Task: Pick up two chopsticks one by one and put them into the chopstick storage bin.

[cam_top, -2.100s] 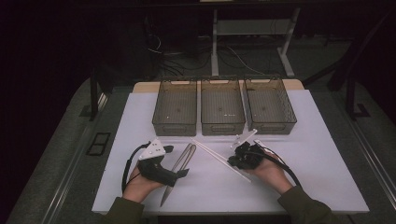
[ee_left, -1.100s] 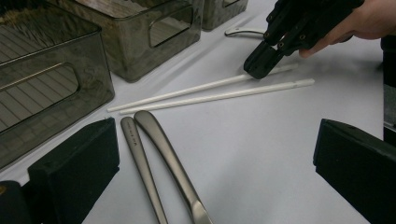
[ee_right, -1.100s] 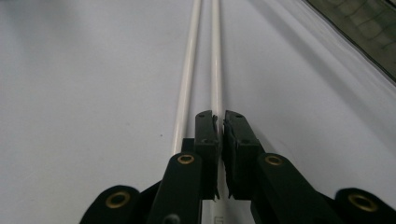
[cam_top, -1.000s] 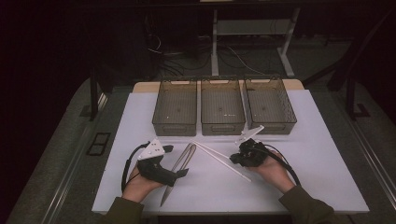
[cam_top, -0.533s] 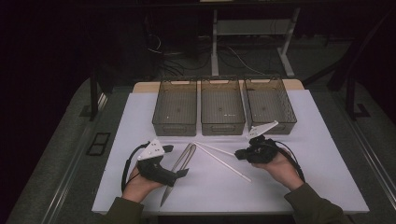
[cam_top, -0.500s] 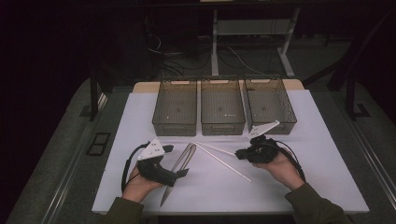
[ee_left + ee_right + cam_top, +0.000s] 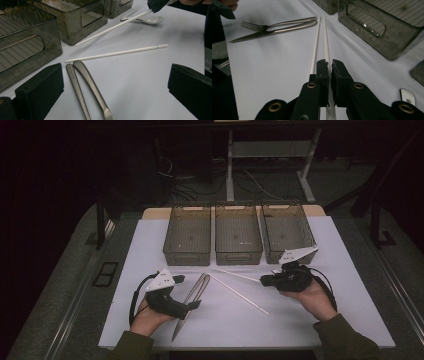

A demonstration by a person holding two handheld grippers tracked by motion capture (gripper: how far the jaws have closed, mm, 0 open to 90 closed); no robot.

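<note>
The right tongs (image 7: 329, 66) pinch one white chopstick (image 7: 326, 42) near its end, lifted off the desk (image 7: 350, 285) just in front of the bins (image 7: 288, 232). The second chopstick (image 7: 239, 294) lies flat between the hands. The left tongs (image 7: 112, 92) stand wide and empty over the fork and knife (image 7: 85, 85). To carry it well, I'd keep the grip firm, since a thin stick pivots easily, raise the far tip above the bin wall, and lower it lengthwise before letting go.

I see a dark room: grey floor (image 7: 60, 285) around my white tabletop (image 7: 350, 285), cables (image 7: 200, 175) and a white desk frame (image 7: 270, 150) behind.
</note>
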